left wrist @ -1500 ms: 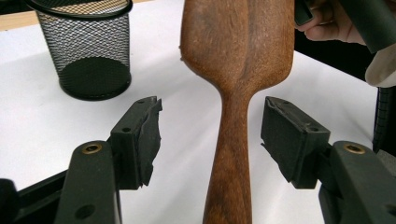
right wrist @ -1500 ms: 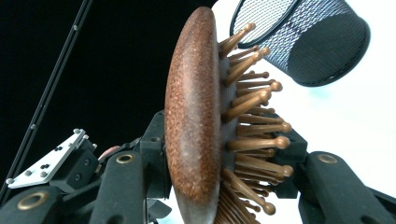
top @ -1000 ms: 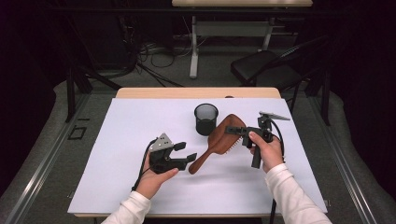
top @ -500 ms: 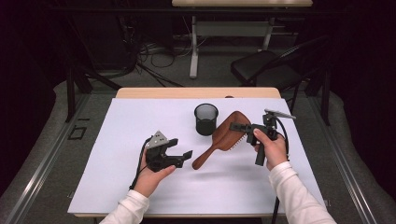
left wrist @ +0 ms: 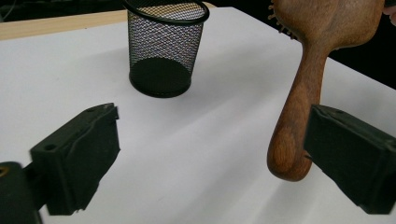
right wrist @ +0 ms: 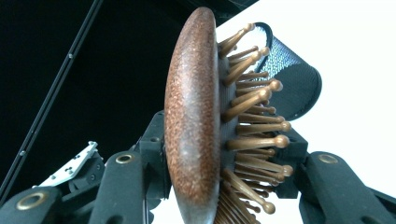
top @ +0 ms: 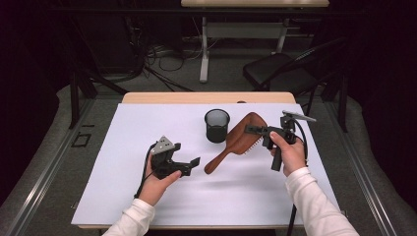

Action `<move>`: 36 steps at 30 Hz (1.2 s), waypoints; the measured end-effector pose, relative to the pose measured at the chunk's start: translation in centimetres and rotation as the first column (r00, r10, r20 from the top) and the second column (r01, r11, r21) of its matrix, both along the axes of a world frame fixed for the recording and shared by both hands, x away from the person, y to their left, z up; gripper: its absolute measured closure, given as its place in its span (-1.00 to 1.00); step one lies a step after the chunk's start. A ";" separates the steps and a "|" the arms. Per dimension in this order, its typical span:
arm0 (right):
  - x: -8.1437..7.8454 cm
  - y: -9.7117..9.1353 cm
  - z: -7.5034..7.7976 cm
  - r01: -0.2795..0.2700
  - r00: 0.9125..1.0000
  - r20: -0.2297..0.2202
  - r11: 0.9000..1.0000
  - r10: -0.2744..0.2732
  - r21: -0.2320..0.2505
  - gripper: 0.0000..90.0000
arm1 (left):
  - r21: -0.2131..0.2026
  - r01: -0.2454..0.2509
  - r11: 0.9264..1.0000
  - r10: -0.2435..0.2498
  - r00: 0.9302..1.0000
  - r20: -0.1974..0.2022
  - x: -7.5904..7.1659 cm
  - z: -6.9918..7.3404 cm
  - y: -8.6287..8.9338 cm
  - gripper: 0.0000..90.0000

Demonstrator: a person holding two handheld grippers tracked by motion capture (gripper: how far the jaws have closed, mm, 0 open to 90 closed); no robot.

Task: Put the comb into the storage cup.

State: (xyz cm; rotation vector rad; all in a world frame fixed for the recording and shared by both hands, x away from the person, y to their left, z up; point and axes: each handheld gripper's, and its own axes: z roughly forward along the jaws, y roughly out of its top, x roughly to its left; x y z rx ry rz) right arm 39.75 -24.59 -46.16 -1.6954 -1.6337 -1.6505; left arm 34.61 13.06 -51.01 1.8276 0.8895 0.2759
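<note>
While the right gripper, right of centre in the high view, has its fingers clenched on the head of the wooden hairbrush, the handle slants down-left toward the white bench. Left gripper, lower left, has just been opening; fingers released, brush handle tip beside one. Mesh cup stands just left of the brush head.

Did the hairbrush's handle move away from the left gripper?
Yes. The hairbrush handle now sits apart, nearer the mesh cup; the left gripper has just been opening, freeing it.
</note>
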 end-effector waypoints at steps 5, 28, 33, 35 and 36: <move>0.1 0.0 0.4 0.008 1.000 0.009 1.000 -0.008 0.003 0.12 | -0.014 0.003 1.000 -0.002 1.000 0.006 0.0 0.1 0.2 -0.99; 1.6 -0.1 3.9 0.042 0.999 0.037 0.999 -0.040 -0.032 0.12 | -0.013 -0.037 0.999 0.037 0.999 -0.030 0.2 0.7 1.8 -0.99; 2.2 0.0 4.8 0.058 0.997 0.054 0.997 -0.055 -0.046 0.12 | -0.017 -0.043 0.999 0.042 0.999 -0.035 0.1 0.9 2.1 -0.99; 2.5 -0.1 5.2 0.074 0.996 0.058 0.996 -0.071 -0.042 0.12 | -0.022 -0.044 0.999 0.043 0.998 -0.034 0.1 0.9 2.3 -0.99; 2.6 -0.1 5.3 0.082 0.995 0.058 0.996 -0.079 -0.041 0.12 | -0.022 -0.046 0.999 0.046 0.998 -0.035 0.1 0.9 2.4 -0.99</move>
